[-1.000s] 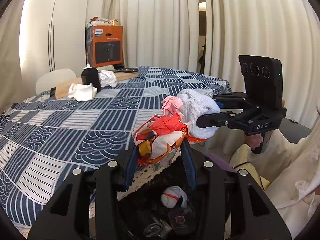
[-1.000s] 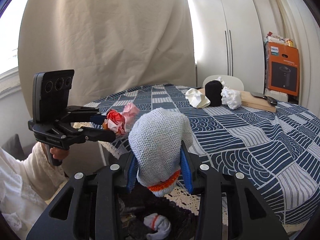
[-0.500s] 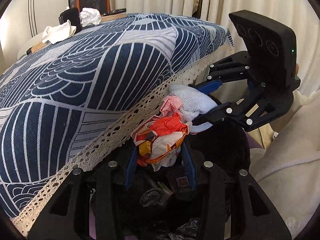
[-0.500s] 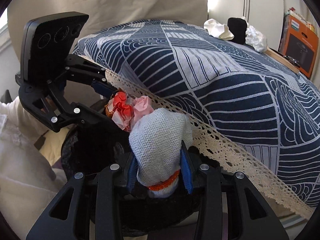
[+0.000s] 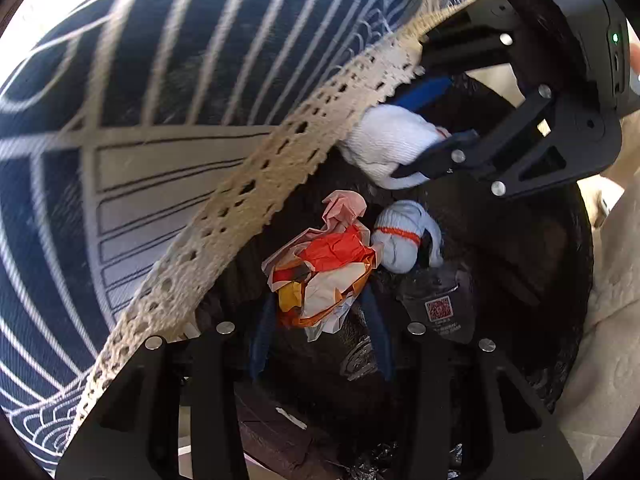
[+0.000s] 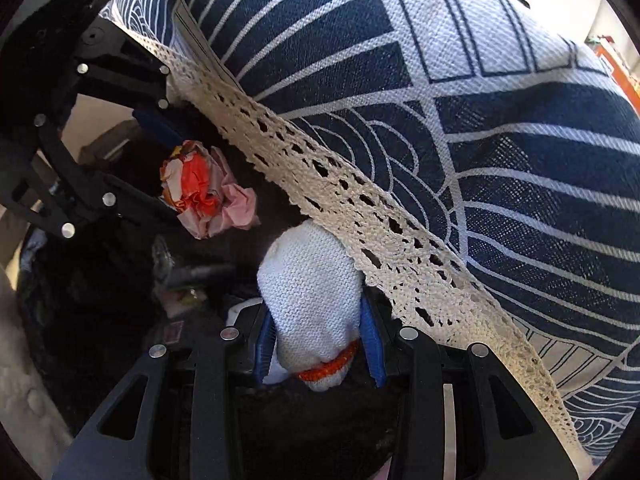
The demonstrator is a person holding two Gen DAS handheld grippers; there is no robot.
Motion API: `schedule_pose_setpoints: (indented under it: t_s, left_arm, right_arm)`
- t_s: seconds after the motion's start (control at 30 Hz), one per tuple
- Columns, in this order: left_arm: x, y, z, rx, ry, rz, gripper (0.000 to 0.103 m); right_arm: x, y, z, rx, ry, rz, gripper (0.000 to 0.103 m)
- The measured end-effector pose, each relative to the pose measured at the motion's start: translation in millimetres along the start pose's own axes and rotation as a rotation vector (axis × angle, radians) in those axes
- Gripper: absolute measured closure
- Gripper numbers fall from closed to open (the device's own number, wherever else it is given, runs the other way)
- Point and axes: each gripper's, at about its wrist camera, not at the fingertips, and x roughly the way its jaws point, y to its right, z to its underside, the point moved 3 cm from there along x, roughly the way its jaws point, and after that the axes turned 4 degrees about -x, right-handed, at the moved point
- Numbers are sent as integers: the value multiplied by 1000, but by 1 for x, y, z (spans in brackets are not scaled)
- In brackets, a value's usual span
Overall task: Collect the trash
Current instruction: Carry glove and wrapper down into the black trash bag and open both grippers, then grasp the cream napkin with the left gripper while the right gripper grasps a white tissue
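Observation:
My left gripper (image 5: 320,312) is shut on a crumpled orange, white and pink wrapper (image 5: 320,268), held inside the mouth of a black trash bin (image 5: 552,280). My right gripper (image 6: 316,340) is shut on a white knitted glove with an orange cuff (image 6: 312,300), also low in the bin. The right gripper and its glove (image 5: 388,148) show in the left wrist view; the wrapper (image 6: 204,188) shows in the right wrist view. Another balled white glove (image 5: 404,240) lies in the bin.
The blue and white patterned tablecloth (image 5: 140,100) with a cream lace hem (image 6: 360,220) hangs close over the bin's edge. A dark packet with a red QR code (image 5: 440,308) and other rubbish lie in the bin. A person's pale clothing (image 5: 600,320) is at the right.
Both grippers have moved down from above the table edge into the trash bin, still holding the wrapper and the glove. The tablecloth hem now hangs just above them.

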Motion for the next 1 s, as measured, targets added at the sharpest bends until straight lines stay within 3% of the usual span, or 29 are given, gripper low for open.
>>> schedule_pose_setpoints:
  t_s: [0.07, 0.17, 0.23, 0.33, 0.4, 0.43, 0.57, 0.77, 0.87, 1.0]
  left_arm:
    - [4, 2, -2, 36, -8, -51, 60]
    - [3, 4, 0, 55, 3, -48, 52]
    - [-2, 7, 4, 81, 40, -51, 28]
    - [-6, 11, 9, 90, 66, -32, 18]
    - [-10, 13, 11, 87, 83, -34, 15]
    - [-11, 13, 10, 78, 91, -31, 14]
    - [-19, 8, 12, 15, 129, -27, 10]
    - [-40, 2, 14, -93, 218, -46, 7]
    - [-58, 0, 17, -138, 284, -18, 7]
    - [-73, 5, 15, -167, 363, 9, 6]
  right_arm:
    - [4, -1, -3, -13, -11, 20, 68]
    - [5, -2, -4, -15, -10, 25, 67]
    - [0, -1, -3, -6, 8, 26, 62]
    - [-6, 2, -1, 7, 17, 30, 60]
    - [-12, 2, 1, 18, 30, 17, 55]
    - [-16, 2, 2, 22, 42, 18, 46]
    - [-28, 2, 10, 32, 79, 7, 28]
    - [-55, 5, 25, 95, 160, -42, 21]
    - [-80, 12, 33, 132, 238, -75, 19]
    - [-108, 19, 45, 177, 318, -56, 17]
